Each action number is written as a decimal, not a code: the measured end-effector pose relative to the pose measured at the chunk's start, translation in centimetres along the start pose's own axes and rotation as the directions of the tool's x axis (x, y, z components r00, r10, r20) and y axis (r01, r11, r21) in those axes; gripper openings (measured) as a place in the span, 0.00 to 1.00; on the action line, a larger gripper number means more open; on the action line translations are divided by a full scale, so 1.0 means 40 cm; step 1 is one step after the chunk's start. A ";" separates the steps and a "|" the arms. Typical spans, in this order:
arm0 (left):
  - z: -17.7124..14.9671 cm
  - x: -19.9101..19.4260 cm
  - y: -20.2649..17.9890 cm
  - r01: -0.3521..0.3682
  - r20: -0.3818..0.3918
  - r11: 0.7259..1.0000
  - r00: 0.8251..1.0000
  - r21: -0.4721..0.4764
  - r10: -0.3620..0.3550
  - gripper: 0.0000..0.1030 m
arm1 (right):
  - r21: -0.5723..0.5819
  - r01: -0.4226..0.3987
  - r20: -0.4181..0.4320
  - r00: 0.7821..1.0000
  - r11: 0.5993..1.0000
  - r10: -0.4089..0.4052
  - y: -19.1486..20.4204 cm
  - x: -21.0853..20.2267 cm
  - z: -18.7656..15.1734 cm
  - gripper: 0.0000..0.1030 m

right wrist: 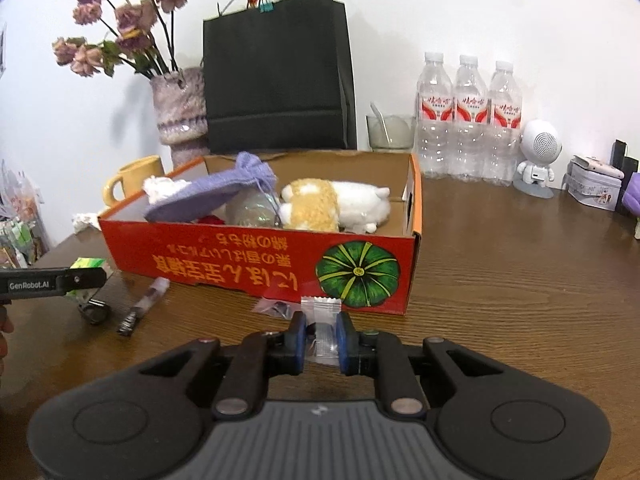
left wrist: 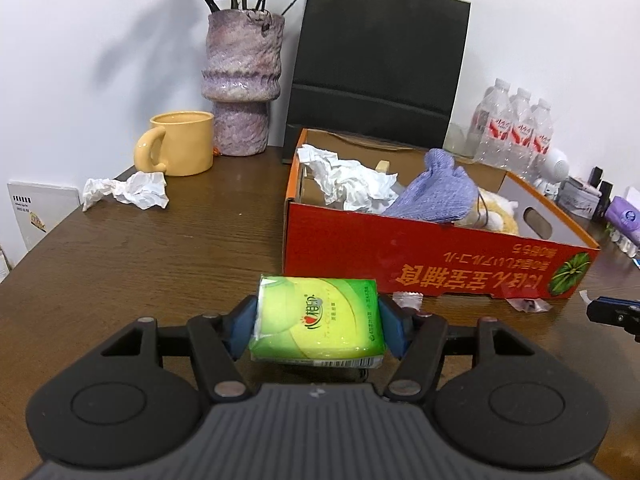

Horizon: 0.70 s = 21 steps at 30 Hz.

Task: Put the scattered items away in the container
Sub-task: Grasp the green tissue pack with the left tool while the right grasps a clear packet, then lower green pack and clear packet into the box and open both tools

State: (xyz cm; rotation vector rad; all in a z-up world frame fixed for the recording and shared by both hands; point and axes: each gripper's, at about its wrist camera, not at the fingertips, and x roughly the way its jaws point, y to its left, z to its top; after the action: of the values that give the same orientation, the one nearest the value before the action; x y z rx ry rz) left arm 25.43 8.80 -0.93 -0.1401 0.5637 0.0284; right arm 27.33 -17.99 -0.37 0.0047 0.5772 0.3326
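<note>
Left hand-held gripper (left wrist: 318, 326) clamps soft rectangular glossy tissue pack (left wrist: 318, 320).

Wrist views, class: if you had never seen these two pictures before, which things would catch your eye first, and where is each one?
First, the red cardboard box with a green pumpkin print, mid-table and holding a cream plush toy and a purple knitted pouch. Next, the bright green tissue pack clamped in the left gripper just before the box. Behind, against the wall, stand a tall black paper bag and a purple vase of dried roses.
</note>
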 end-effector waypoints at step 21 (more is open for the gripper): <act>0.221 0.007 -0.062 0.043 0.233 0.999 0.972 -0.029 -0.035 0.62 | 0.025 0.006 0.213 0.977 1.000 -0.011 0.025 0.022 0.217 0.14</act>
State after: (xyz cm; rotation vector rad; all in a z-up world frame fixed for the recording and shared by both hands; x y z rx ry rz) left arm 30.53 7.60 6.61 -0.1777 0.3265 0.0160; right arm 32.38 -16.00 6.55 0.0605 0.3687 0.3126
